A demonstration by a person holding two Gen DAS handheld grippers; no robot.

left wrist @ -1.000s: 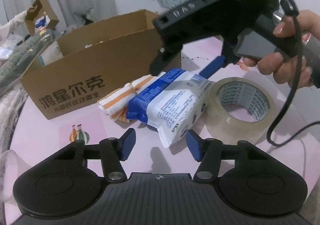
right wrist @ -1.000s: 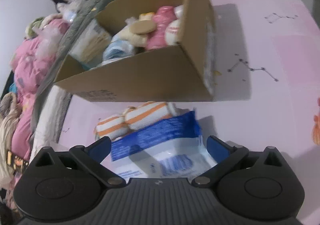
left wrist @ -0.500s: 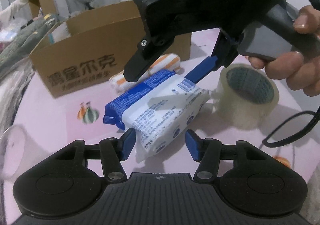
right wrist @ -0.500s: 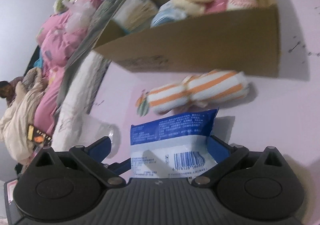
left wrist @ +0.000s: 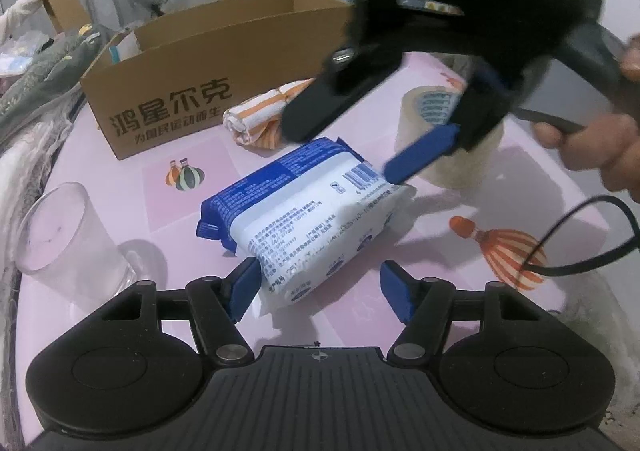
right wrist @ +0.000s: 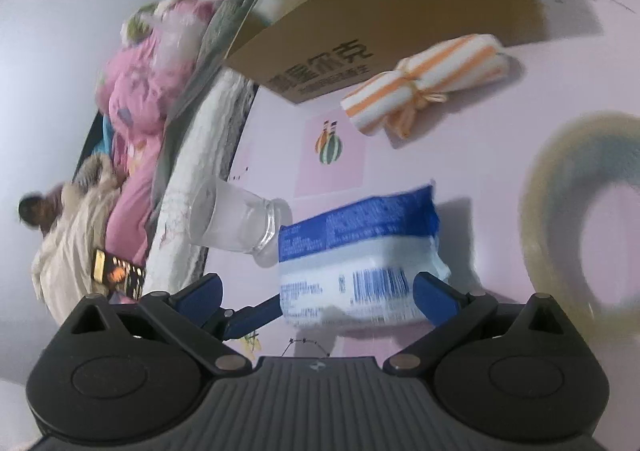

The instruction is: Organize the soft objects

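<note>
A soft blue-and-white pack (left wrist: 312,219) lies on the pink table (left wrist: 480,211), apart from the orange-striped rolled towel (left wrist: 264,115). My left gripper (left wrist: 320,287) has its jaws opening around the pack's near end. The left pad touches the pack and the right pad stands clear of it. My right gripper (right wrist: 318,295) is open at the pack's (right wrist: 360,259) far end, with only its right finger (right wrist: 436,295) against the wrapper. The towel (right wrist: 424,71) lies beside the cardboard box (right wrist: 400,11).
The open cardboard box (left wrist: 224,63) holds several soft toys. A clear plastic cup (left wrist: 68,235) stands at the left table edge. A roll of clear tape (left wrist: 448,139) sits to the right of the pack. A hand and black cable are at the right; bedding and people lie beyond the table.
The pack has been drawn away from the towel and box towards my left gripper. The left jaws have widened off the pack. The cup has come into view.
</note>
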